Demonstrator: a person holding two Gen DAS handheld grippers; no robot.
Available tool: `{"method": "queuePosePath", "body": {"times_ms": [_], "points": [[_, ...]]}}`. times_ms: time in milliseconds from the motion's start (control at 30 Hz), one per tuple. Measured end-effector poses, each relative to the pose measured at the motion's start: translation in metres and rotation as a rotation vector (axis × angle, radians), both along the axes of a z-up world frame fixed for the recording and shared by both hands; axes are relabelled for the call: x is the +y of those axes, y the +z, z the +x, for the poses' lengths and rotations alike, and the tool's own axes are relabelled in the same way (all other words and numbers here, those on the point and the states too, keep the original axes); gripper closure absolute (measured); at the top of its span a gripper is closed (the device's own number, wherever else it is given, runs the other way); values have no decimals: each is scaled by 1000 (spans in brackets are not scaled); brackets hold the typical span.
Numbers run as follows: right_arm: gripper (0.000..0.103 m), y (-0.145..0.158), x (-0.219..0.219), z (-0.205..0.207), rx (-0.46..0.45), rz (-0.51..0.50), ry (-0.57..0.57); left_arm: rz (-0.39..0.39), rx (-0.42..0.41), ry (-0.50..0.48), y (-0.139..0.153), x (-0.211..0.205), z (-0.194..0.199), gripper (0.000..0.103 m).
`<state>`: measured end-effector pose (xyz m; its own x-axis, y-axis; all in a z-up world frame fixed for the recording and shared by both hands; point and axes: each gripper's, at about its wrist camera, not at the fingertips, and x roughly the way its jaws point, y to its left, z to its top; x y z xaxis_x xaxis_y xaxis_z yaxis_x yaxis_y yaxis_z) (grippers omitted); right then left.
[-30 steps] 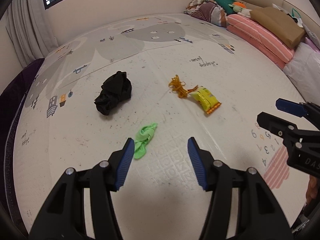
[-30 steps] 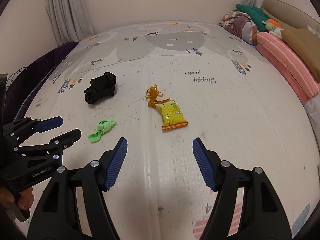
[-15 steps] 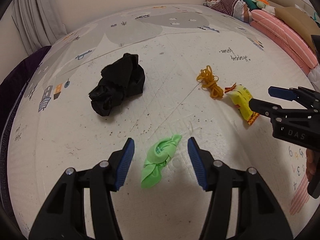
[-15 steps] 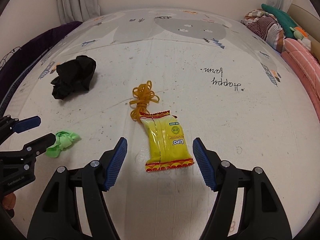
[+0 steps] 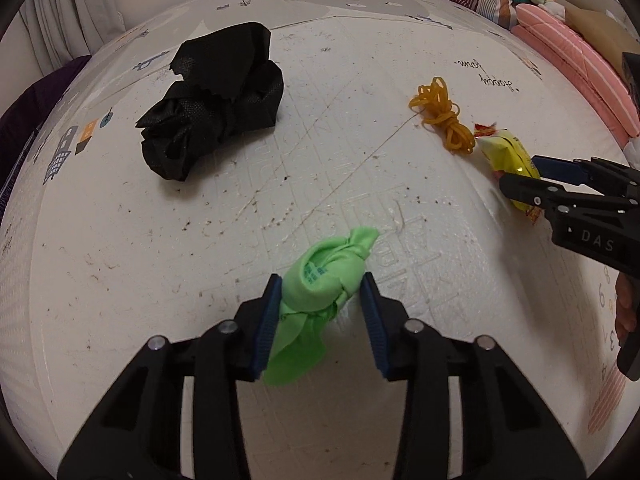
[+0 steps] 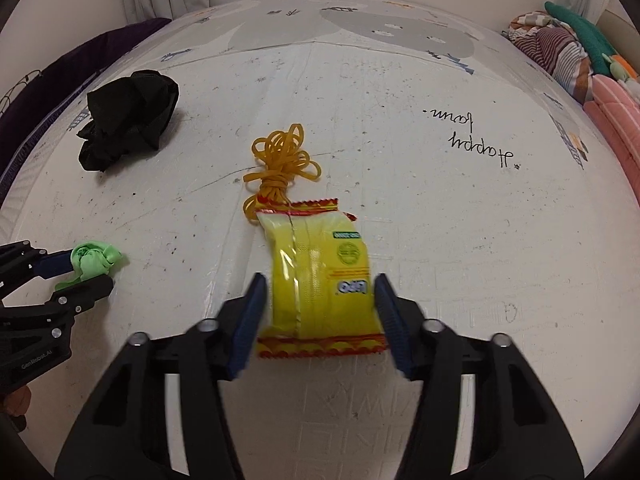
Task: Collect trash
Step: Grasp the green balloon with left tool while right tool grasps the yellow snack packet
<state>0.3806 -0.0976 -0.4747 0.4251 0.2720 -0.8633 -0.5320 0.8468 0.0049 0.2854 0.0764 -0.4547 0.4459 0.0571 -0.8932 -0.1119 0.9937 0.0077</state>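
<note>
My left gripper (image 5: 322, 304) sits low in the centre of its view with its blue-padded fingers (image 5: 267, 326) spread around the knotted green plastic bag (image 5: 320, 280); the left pad touches the bag's side, while I see a thin gap at the right pad, so it is straddling rather than pinching. The bag lies on the white play mat (image 5: 120, 280), its loose tail trailing down toward the bottom of the frame between the fingers. Further up and left of it is the crumpled black cloth (image 5: 216, 104), well apart from the bag. At upper right I see the tangle of orange rubber bands (image 5: 444, 120), with the yellow snack wrapper (image 5: 504, 152) just beside it at the right edge.

My right gripper (image 6: 320, 312) is also low and central in its own view, fingers (image 6: 250, 320) spread on either side of the yellow snack wrapper (image 6: 320, 280), which lies flat on the mat (image 6: 480, 240) between them; the pads look close to its edges, but I cannot tell whether they touch. The wrapper's far end, toward the middle of the frame, meets the orange rubber bands (image 6: 282, 160). The black cloth (image 6: 128, 120) is at upper left, and at the left edge I see my left gripper (image 6: 86, 270) around the green bag (image 6: 96, 258). Folded bedding (image 6: 568, 52) is stacked at the upper right
</note>
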Motion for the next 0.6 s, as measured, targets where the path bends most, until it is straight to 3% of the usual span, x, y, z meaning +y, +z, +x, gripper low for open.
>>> {"method": "queuePosePath", "body": {"times_ms": [233,600], "points": [[60,20,3,-21,-7,49,3,-1,-2,-19,11,-10,-7,69],[60,70,3,-72,-36,95,-26,-28,-45,-36,62,-18,-38,69]]}}
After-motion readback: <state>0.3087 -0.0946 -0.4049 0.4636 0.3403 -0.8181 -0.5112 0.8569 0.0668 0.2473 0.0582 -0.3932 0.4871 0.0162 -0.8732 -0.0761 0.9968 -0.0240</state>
